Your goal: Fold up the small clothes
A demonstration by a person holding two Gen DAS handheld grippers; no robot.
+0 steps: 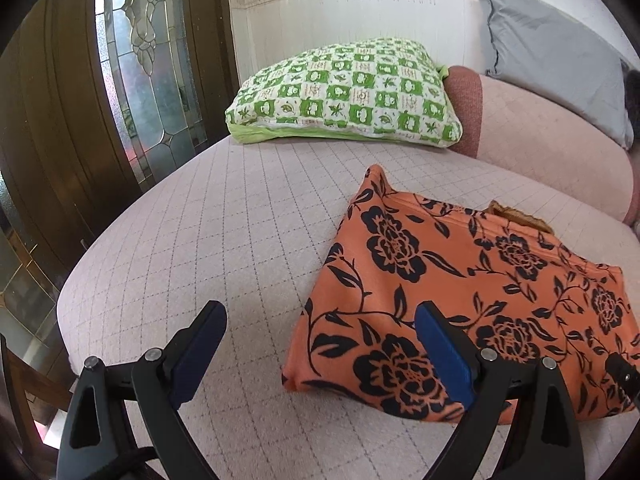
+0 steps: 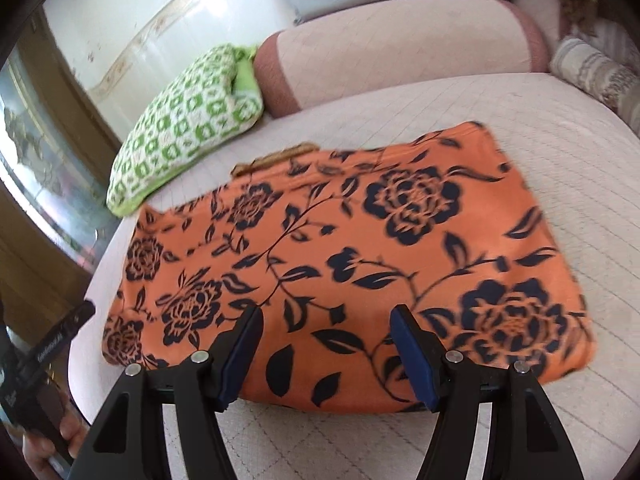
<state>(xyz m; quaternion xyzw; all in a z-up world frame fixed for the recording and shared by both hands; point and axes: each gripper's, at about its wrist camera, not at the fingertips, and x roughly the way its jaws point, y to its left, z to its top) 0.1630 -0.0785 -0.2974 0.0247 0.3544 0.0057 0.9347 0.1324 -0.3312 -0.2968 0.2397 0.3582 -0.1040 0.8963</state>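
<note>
fingers first: left gripper (image 1: 320, 344) has both blue pads spread wide, nothing btwn them but bare cover; its right finger (image 1: 444, 356) overlaps the near left corner of the cloth in view, but can't tell if it touches. right gripper (image 2: 326, 350) also stands apart, roughly mid-wide, pads empty, poised over the cloth's near edge w/o pinching it.

orange floral garment (image 2: 344, 248) lies flat on the pink quilted bed cover (image 1: 208, 240), already doubled into a rough rectangle, near edge facing both grippers. a brownish bit of trim (image 2: 276, 158) pokes out at the far edge, prob. a waistband or label, can't say which.

why like this: both tools open and angled down at the near edge looks like a pause btwn folds, either just let go or lining up to take the two near corners. cloth is square to the person so a corner each is an easy reach. judgement only.

green check pillow (image 1: 344, 92) and grey pillow (image 1: 556, 52) sit well back by the pink bolster (image 2: 392, 60), out of the fold's way. person's hand (image 2: 44, 440) on the left tool's handle shows at the edge of the right view.
</note>
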